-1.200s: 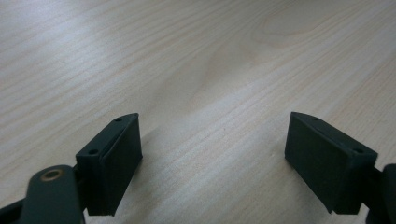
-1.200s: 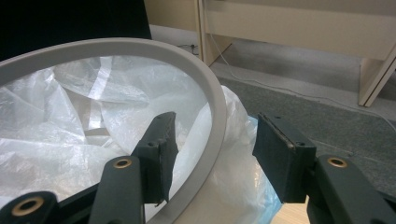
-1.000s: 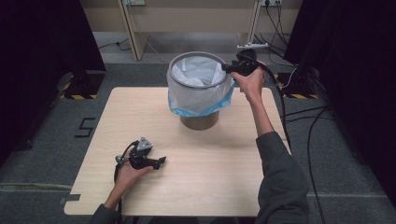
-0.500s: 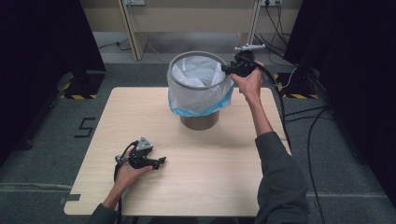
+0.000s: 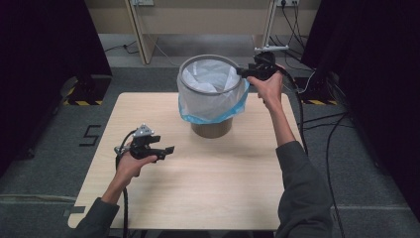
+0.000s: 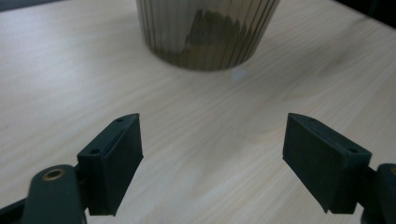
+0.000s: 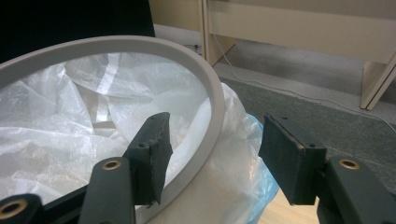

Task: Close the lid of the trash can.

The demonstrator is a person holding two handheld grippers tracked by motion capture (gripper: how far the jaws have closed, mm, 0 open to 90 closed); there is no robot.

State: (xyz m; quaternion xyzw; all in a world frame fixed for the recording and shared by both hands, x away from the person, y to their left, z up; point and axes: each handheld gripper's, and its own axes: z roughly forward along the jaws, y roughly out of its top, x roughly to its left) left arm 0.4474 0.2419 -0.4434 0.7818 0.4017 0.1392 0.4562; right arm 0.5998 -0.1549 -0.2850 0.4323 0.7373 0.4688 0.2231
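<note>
A brown ribbed bin stands at the back middle of the wooden table. It is lined with a white and blue plastic bag, and a grey ring sits on top. My right gripper is at the ring's right side. In the right gripper view its jaws straddle the grey ring and the bag, one pad inside and one outside. They have just been opening and do not press. My left gripper hangs open over the table's left part, nothing between its jaws, facing the bin's base.
Bare wood lies between the left gripper and the bin. Beyond the table's far edge stand pale wooden furniture legs, with cables on the grey carpet at the right. Dark curtains hang at both sides.
My left gripper has lifted off the table and moved a little toward the bin. The right hand stays at the ring's right side.
</note>
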